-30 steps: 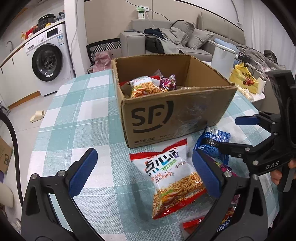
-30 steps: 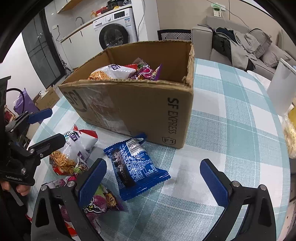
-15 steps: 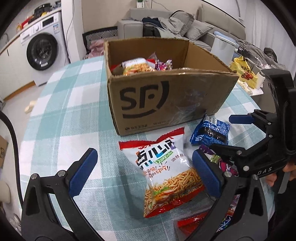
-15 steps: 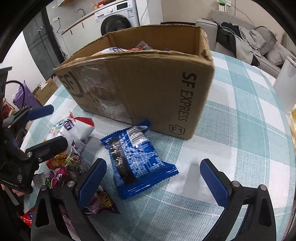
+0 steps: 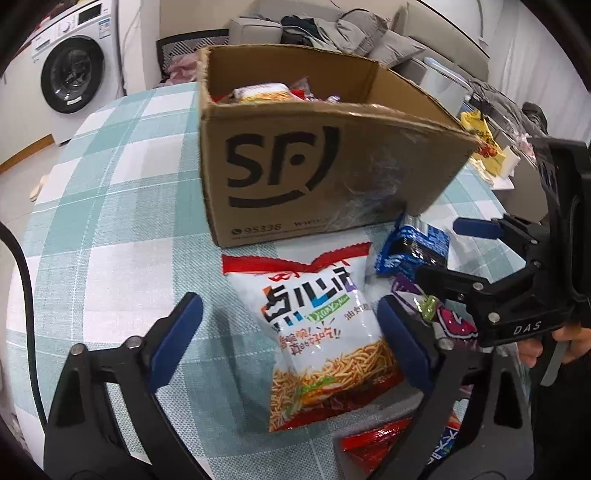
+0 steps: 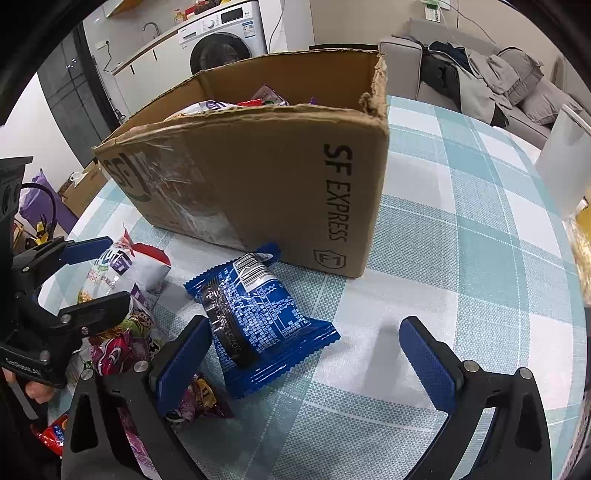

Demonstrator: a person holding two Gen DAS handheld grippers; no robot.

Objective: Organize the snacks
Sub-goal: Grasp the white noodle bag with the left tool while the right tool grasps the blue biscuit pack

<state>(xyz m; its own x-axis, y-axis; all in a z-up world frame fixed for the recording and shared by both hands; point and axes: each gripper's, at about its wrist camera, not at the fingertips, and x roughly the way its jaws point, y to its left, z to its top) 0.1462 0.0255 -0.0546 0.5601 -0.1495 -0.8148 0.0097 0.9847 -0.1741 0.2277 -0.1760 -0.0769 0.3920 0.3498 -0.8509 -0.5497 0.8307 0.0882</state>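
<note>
An open cardboard SF box (image 5: pixel 295 177) with several snacks inside stands on the checked table; it also shows in the right wrist view (image 6: pixel 258 177). A white and red noodle-snack bag (image 5: pixel 321 332) lies in front of it. My left gripper (image 5: pixel 291 343) is open, low over that bag, its right finger at the bag's edge. A blue biscuit pack (image 6: pixel 255 317) lies by the box corner. My right gripper (image 6: pixel 306 362) is open just behind it, left finger beside the pack. A purple snack pack (image 6: pixel 122 347) lies between the two.
A red packet (image 5: pixel 373 443) lies at the table's near edge. A yellow bag (image 5: pixel 480 136) and a white bin (image 6: pixel 565 162) sit beyond the table to the right. A washing machine (image 5: pixel 74 74) and a sofa (image 5: pixel 332 26) stand behind.
Both grippers have moved forward and down toward the table. The noodle bag now lies between my left fingers, and the blue pack is close to my right gripper. Both stayed open.
</note>
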